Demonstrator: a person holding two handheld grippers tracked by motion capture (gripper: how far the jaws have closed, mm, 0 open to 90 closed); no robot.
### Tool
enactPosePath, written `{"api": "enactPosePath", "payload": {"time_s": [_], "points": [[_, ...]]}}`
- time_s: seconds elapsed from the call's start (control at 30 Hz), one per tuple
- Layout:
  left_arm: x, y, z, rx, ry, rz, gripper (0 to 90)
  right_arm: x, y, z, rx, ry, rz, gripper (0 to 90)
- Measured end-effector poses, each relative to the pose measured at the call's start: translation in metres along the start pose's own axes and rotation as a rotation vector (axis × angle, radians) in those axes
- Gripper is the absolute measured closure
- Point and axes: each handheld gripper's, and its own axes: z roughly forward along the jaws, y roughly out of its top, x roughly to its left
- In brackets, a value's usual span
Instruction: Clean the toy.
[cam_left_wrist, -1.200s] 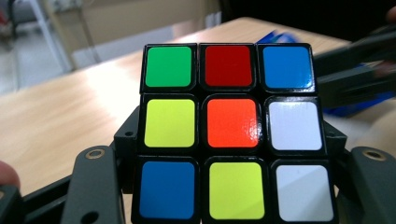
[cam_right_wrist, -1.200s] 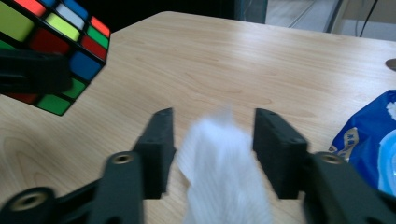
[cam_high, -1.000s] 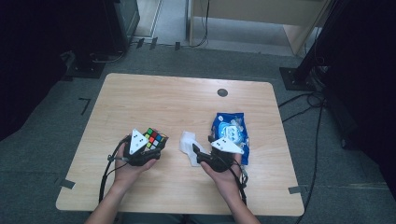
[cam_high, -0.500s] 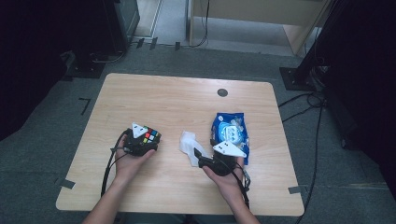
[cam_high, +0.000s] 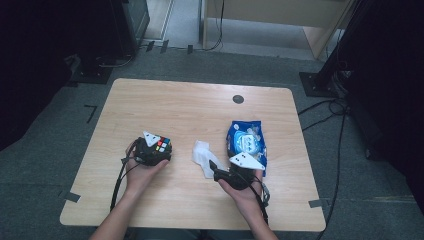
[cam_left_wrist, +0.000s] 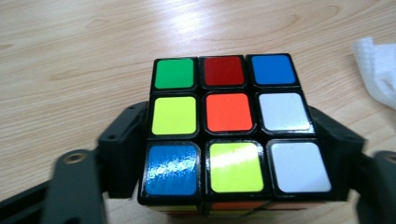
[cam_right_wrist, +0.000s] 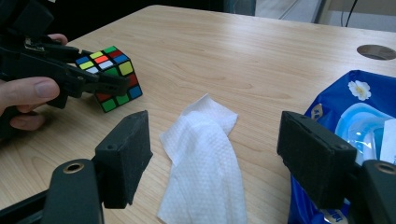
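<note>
L gripper (cam_high: 159, 150) had the cube (cam_left_wrist: 229, 126) between its jaws at the table's (cam_high: 200, 105) near-left part; the jaws had just been opening, and whether the pads were pressing on it I couldn't tell. R gripper (cam_right_wrist: 215, 163) was open, nothing held, w/ the white wipe (cam_right_wrist: 203, 158) lying flat between its jaws beside the blue wipe pack (cam_high: 246, 142). Judging by that, wiping the cube hadn't begun: wipe pulled out, not picked up yet.

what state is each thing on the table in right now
rubik's cube: scrambled, tilted, between the left gripper's jaws, which have just been opening
wet wipe: pulled out, crumpled, lying on the table
wet wipes pack: lying flat, lid open
right gripper: open, jaws either side of the wipe
</note>
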Motion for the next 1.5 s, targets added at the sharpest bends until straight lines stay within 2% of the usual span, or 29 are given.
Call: {"api": "enactPosePath", "payload": {"time_s": [0.17, 0.27, 0.33, 0.4, 0.47, 0.53, 0.6, 0.73, 0.87, 0.9, 1.07, 1.13, 1.23, 1.27, 1.33, 1.4, 1.47, 1.5], "points": [[0.000, 0.004, -0.015, -0.028, -0.016, -0.007, 13.2, -0.002, 0.007, -0.004, -0.002, 0.007, -0.001, 22.5], [0.003, 0.002, -0.028, -0.042, -0.033, -0.053, 10.1, -0.008, 0.013, -0.009, -0.002, 0.013, 0.014, 16.4], [0.005, -0.001, -0.035, -0.057, -0.040, -0.092, 9.8, -0.015, 0.018, -0.010, 0.026, 0.016, 0.038, 12.1], [0.008, -0.004, -0.040, -0.063, -0.044, -0.101, 8.4, -0.022, 0.020, -0.009, 0.063, 0.043, 0.059, 3.8], [0.010, -0.008, -0.046, -0.066, -0.034, -0.091, 8.4, -0.030, 0.021, -0.013, 0.081, 0.030, 0.050, 0.0], [0.013, -0.012, -0.053, -0.068, -0.054, -0.072, 8.4, -0.037, 0.022, -0.020, 0.063, 0.014, 0.060, 0.0], [0.015, -0.019, -0.060, -0.065, -0.041, -0.052, 8.4, -0.044, 0.022, -0.029, 0.043, 0.009, 0.063, 0.0], [0.024, -0.031, -0.075, -0.058, -0.030, -0.062, 8.4, -0.055, 0.017, -0.046, 0.035, -0.023, 0.060, 0.0], [0.032, -0.043, -0.087, -0.043, -0.001, -0.049, 8.4, -0.070, 0.006, -0.062, 0.044, -0.058, 0.054, 0.0], [0.035, -0.048, -0.091, -0.039, 0.022, -0.039, 8.4, -0.074, 0.004, -0.065, 0.045, -0.064, 0.057, 0.0], [0.048, -0.067, -0.100, -0.017, 0.044, -0.045, 8.4, -0.099, -0.016, -0.085, 0.067, -0.114, 0.093, 0.0], [0.053, -0.075, -0.100, 0.000, 0.058, -0.058, 8.4, -0.109, -0.027, -0.092, 0.090, -0.157, 0.083, 0.0], [0.061, -0.085, -0.100, 0.013, 0.076, -0.090, 8.5, -0.121, -0.040, -0.098, 0.115, -0.175, 0.104, 0.0], [0.065, -0.087, -0.102, 0.009, 0.078, -0.109, 8.5, -0.124, -0.044, -0.100, 0.123, -0.186, 0.099, 0.0], [0.069, -0.092, -0.104, 0.009, 0.103, -0.121, 8.5, -0.128, -0.053, -0.102, 0.151, -0.222, 0.060, 0.0], [0.073, -0.097, -0.105, 0.022, 0.103, -0.133, 8.5, -0.134, -0.065, -0.103, 0.172, -0.227, 0.077, 0.0], [0.075, -0.101, -0.104, 0.038, 0.120, -0.138, 8.5, -0.140, -0.075, -0.101, 0.201, -0.239, 0.094, 0.0], [0.076, -0.102, -0.103, 0.045, 0.120, -0.142, 8.5, -0.142, -0.079, -0.100, 0.221, -0.250, 0.087, 0.0]]}}
